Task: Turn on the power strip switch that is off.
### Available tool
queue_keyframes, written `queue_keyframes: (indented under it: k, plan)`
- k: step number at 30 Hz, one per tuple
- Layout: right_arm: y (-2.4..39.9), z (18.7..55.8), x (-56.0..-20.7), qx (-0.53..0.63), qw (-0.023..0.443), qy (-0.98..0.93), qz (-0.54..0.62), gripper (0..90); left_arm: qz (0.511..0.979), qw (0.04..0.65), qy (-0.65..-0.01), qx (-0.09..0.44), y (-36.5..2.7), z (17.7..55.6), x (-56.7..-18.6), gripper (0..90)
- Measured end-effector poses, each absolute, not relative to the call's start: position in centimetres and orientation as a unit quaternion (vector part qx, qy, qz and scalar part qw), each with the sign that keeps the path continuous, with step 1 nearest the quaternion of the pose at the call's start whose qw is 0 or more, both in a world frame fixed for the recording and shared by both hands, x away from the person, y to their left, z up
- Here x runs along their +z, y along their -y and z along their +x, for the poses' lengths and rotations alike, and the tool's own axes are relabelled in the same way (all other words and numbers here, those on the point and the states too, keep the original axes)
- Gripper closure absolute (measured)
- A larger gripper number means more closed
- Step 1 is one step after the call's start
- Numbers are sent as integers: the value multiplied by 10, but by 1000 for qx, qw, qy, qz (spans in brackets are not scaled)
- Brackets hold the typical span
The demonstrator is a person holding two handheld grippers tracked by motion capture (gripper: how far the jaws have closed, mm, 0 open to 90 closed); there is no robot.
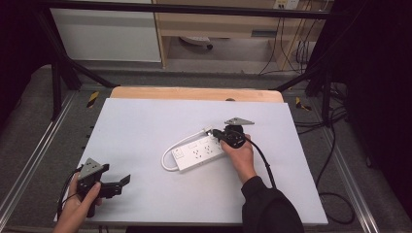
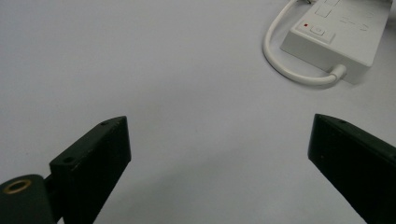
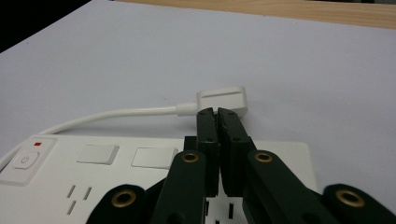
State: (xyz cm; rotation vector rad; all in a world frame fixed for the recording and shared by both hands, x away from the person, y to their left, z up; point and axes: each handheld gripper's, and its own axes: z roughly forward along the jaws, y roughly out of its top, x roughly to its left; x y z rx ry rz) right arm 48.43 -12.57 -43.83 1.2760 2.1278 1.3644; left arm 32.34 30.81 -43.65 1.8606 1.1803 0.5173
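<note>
Work centres on the white power strip (image 1: 199, 152) lying near the middle of the bench (image 1: 145, 121), its cord looping out from the near-left end and running round behind to a white plug (image 3: 223, 99) that lies flat on the bench just beyond the strip's far edge. The right tongs (image 3: 217, 114) hover over the strip with jaws pressed together and nothing between them, their tips just short of the plug; whether they touch it cannot be told. The left tongs (image 1: 119, 184) rest well apart from the strip at the near-left corner, jaws wide apart and empty. As a judgement, the job is barely begun: the plug is not yet gripped, the sockets stand empty, and taking hold of the plug seems what is left. The bench top is a plain pale-grey sheet over a wooden board (image 1: 194, 93), framed by black struts (image 1: 63, 63); behind it stand a wooden shelf (image 1: 218, 24), loose cables (image 1: 291, 53) and grey floor.
</note>
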Motion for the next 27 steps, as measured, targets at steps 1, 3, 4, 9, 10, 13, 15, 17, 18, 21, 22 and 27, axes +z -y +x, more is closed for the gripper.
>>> queue_keyframes:
  k: [1, 3, 4, 9, 10, 13, 15, 17, 18, 21, 22, 27]
  plan:
    - [125, 484, -438, 476, 153, -743, 445, 891, 744, 425, -472, 207, -308, 323, -436, 57]
    - [125, 484, -439, 476, 153, -744, 444, 892, 744, 426, -471, 206, -308, 323, -436, 57]
    - [124, 484, -439, 476, 152, -744, 444, 892, 744, 425, -472, 206, -308, 323, -437, 57]
    - [122, 483, -441, 477, 154, -744, 442, 893, 744, 426, -472, 206, -308, 323, -437, 57]
    - [122, 482, -441, 477, 152, -744, 443, 893, 744, 426, -472, 206, -308, 323, -436, 57]
    - [120, 482, -442, 476, 157, -746, 439, 896, 744, 425, -472, 206, -308, 323, -437, 57]
    - [119, 481, -443, 476, 157, -746, 438, 897, 745, 425, -471, 206, -308, 323, -437, 57]
    - [119, 481, -443, 475, 160, -745, 439, 897, 745, 425, -471, 206, -308, 323, -437, 57]
    - [119, 481, -443, 475, 162, -745, 440, 898, 745, 426, -471, 206, -308, 323, -437, 57]
    - [119, 481, -443, 475, 165, -745, 439, 900, 744, 426, -471, 206, -308, 323, -437, 57]
    - [119, 481, -443, 474, 165, -745, 439, 900, 744, 426, -471, 206, -308, 323, -437, 57]
    - [118, 480, -444, 472, 167, -748, 435, 900, 745, 426, -471, 206, -308, 323, -437, 57]
